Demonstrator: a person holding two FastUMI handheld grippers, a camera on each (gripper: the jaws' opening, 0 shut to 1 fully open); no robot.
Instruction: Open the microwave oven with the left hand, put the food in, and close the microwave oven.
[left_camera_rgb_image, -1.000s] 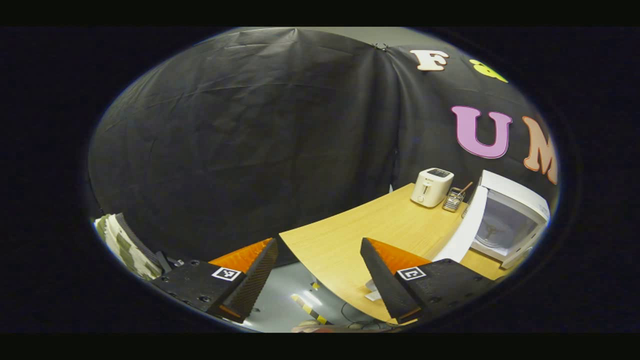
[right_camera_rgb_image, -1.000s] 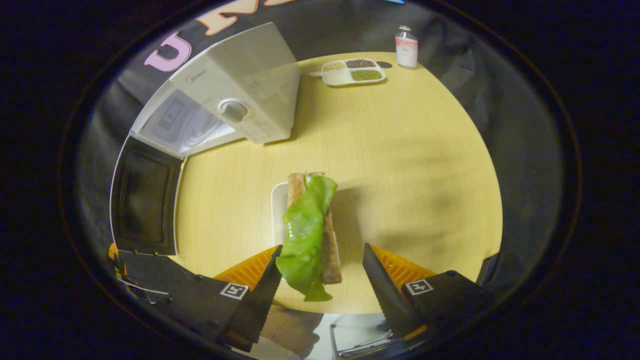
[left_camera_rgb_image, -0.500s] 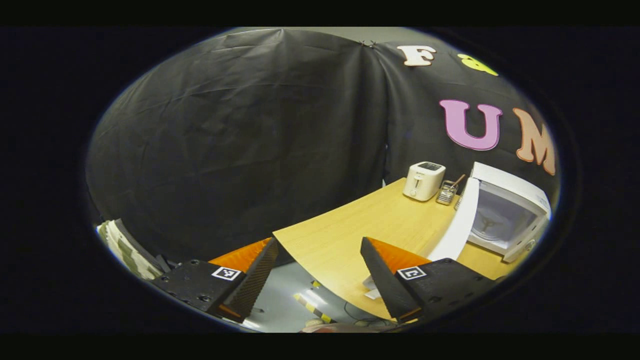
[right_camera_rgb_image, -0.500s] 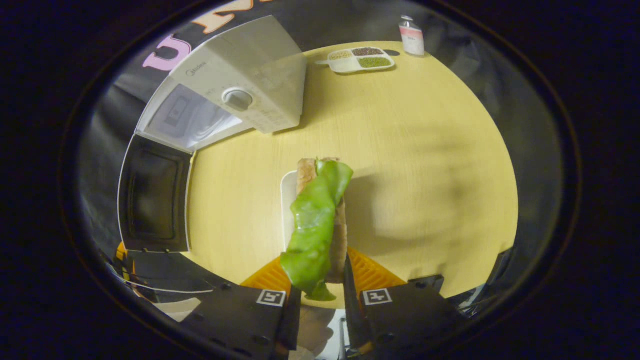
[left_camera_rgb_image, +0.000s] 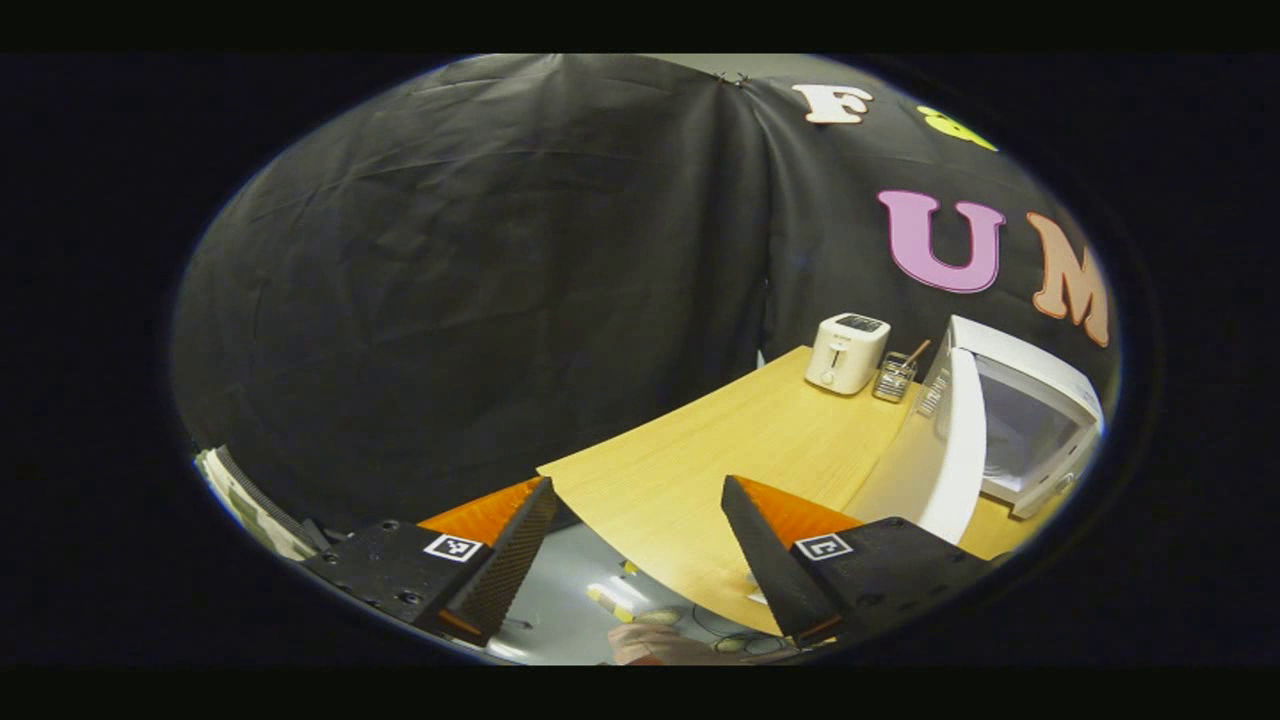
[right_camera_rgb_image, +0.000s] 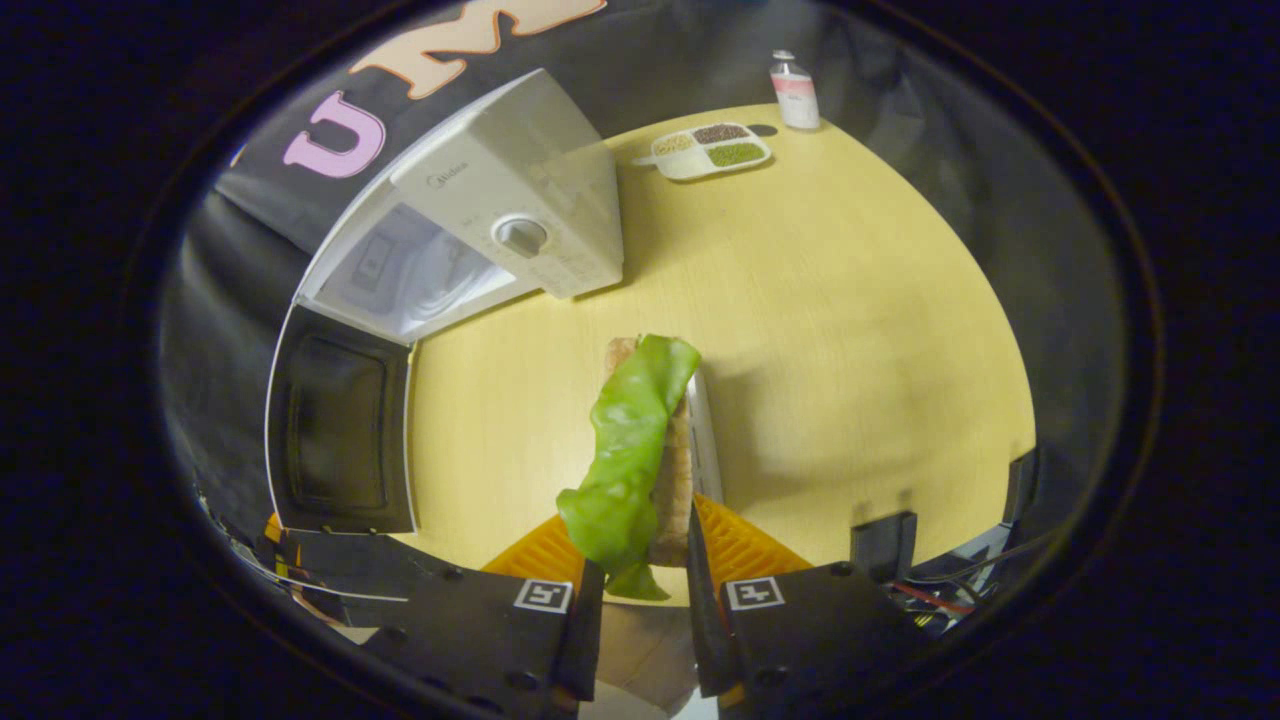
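**Sandwich clamped and coming up off the counter, microwave standing open**

The counter (right_camera_rgb_image: 850, 300) is filling the middle of the right gripper view and is crossing the lower middle of the left gripper view. The microwave oven (right_camera_rgb_image: 520, 220) is sitting at the upper left of the right gripper view, slightly lower in the frame than a second ago, with its door (right_camera_rgb_image: 340, 435) hanging open at the left edge. In the left gripper view the door is showing more edge-on than a second ago, now covering much of the cavity at the right of the frame.

The sandwich (right_camera_rgb_image: 670, 470), with a green lettuce leaf (right_camera_rgb_image: 630, 450) draped over it, is standing in the lower middle of the right gripper view, and the right tongs (right_camera_rgb_image: 645, 600) are pressing on its near end from both sides; a second ago they were spread wide on either side of it. The white plate edge (right_camera_rgb_image: 703, 430) is now showing on the right of the sandwich instead of the left.

The left tongs (left_camera_rgb_image: 640, 560) are staying wide with nothing between them, over the counter's near edge at the bottom of the frame.

A toaster (left_camera_rgb_image: 847, 352) and a small utensil holder (left_camera_rgb_image: 895, 378) are standing just left of the microwave. A divided tray (right_camera_rgb_image: 710, 150) and a bottle (right_camera_rgb_image: 795, 92) are sitting at the top of the right gripper view.
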